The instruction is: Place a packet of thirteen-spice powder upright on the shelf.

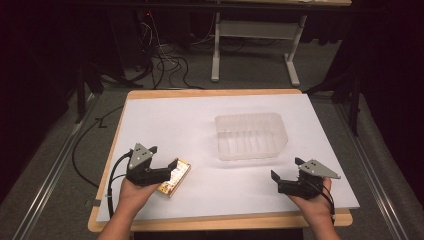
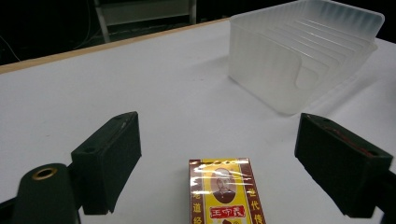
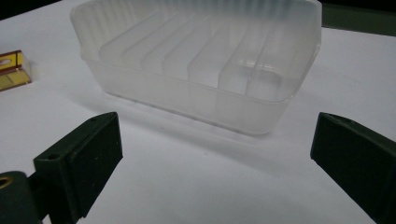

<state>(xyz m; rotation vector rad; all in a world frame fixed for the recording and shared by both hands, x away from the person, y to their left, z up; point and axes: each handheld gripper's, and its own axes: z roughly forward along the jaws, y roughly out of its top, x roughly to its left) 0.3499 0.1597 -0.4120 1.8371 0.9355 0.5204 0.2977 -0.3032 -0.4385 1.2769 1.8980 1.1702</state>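
Straddling the small box (image 2: 226,193), the left hand-held gripper (image 2: 219,161) leaves gaps both sides.

From above my side, the high view looks forward and down over the whole white table (image 1: 165,115). My left gripper view sits low, close behind a yellow box (image 2: 226,193). My right gripper view faces the clear tray (image 3: 205,60) nearby. All three share that tray.
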